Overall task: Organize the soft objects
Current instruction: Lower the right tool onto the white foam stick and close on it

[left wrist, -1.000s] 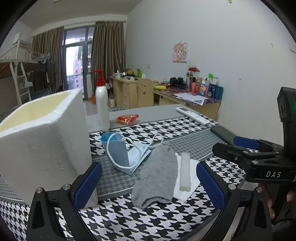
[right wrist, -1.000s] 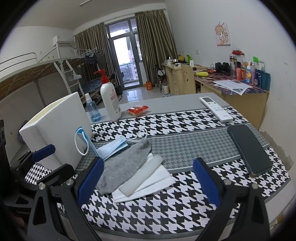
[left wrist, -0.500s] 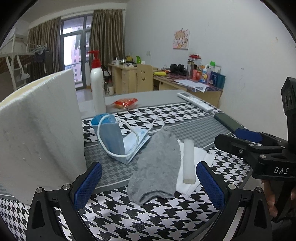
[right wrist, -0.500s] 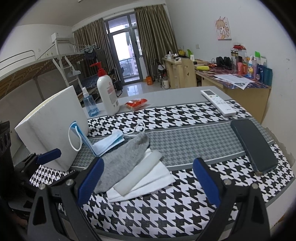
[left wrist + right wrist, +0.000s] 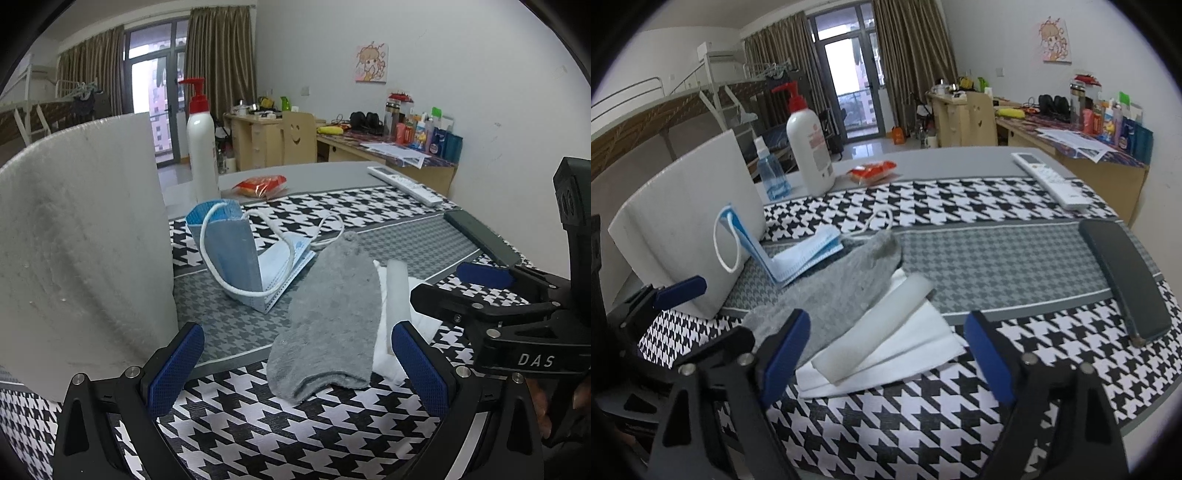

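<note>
A grey sock (image 5: 332,314) (image 5: 842,280) lies on the houndstooth cloth, overlapping a folded white cloth (image 5: 897,354) (image 5: 388,354) that carries a pale foam bar (image 5: 875,328) (image 5: 398,295). Behind them a blue face mask (image 5: 240,258) (image 5: 790,258) leans against a white foam box (image 5: 74,240) (image 5: 687,221). My left gripper (image 5: 295,369) is open low over the sock's near end. My right gripper (image 5: 886,354) hangs over the white cloth and bar; its jaws are closing, pads clear of the bar between them. It also shows at the left wrist view's right edge.
A pump bottle (image 5: 809,147), a small blue spray bottle (image 5: 770,173) and a red snack packet (image 5: 873,170) stand at the back. A white remote (image 5: 1049,181) and a dark phone (image 5: 1126,280) lie on the right. The table's front edge is near.
Both grippers have sunk and come closer to the sock and white cloth, which look bigger now. The right gripper's fingers stand closer together than before.
</note>
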`<state>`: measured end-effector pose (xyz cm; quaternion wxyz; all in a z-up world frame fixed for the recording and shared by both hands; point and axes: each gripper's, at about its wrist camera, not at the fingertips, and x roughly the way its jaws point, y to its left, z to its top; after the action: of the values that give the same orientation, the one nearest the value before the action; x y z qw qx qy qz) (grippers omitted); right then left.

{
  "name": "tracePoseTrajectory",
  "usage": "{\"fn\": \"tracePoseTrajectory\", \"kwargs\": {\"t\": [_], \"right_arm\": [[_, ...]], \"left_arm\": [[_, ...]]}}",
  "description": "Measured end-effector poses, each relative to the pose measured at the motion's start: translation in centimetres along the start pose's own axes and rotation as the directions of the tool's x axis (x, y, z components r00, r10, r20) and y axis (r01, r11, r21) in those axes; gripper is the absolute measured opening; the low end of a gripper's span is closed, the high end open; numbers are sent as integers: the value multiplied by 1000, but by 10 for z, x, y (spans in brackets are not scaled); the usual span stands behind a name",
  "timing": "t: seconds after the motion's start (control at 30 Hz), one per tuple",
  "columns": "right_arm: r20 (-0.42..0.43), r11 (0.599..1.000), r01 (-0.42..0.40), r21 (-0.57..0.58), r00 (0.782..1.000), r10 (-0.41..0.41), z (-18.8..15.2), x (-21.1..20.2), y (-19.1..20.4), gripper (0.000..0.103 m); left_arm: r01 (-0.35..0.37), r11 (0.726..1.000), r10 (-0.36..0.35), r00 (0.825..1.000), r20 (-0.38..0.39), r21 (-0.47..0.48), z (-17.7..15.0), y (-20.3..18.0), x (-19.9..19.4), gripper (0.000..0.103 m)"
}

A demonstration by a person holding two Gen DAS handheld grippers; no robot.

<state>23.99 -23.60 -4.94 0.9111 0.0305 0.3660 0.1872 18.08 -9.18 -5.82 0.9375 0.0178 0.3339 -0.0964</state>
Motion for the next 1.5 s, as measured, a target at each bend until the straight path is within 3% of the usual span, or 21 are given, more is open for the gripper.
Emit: {"fn": "tracePoseTrajectory", "kwargs": {"t": [0.07,0.4,0.57,1.0,1.17,1.5], "right_arm": [[-14,1000,-9,15,1000,10,0,3,-2,72],[-70,999,-35,17,997,36,0,17,3,58],[-103,998,-47,35,993,50,0,25,3,41],[-137,998,-50,29,989,54,7,34,8,36],[-149,996,-56,67,987,65,8,36,1,16],[-69,998,-46,51,996,50,14,8,-8,11]], "left_arm": [[-6,1000,6,1000,-5,5,0,0,2,102],[2,1000,-2,1000,-19,-5,2,2,6,102],[4,1000,-4,1000,-17,-2,2,4,6,102],[2,1000,-2,1000,-21,-7,3,4,8,102],[-1,1000,1,1000,-20,-10,2,4,7,102],[-2,1000,2,1000,-11,9,4,1,5,102]]}}
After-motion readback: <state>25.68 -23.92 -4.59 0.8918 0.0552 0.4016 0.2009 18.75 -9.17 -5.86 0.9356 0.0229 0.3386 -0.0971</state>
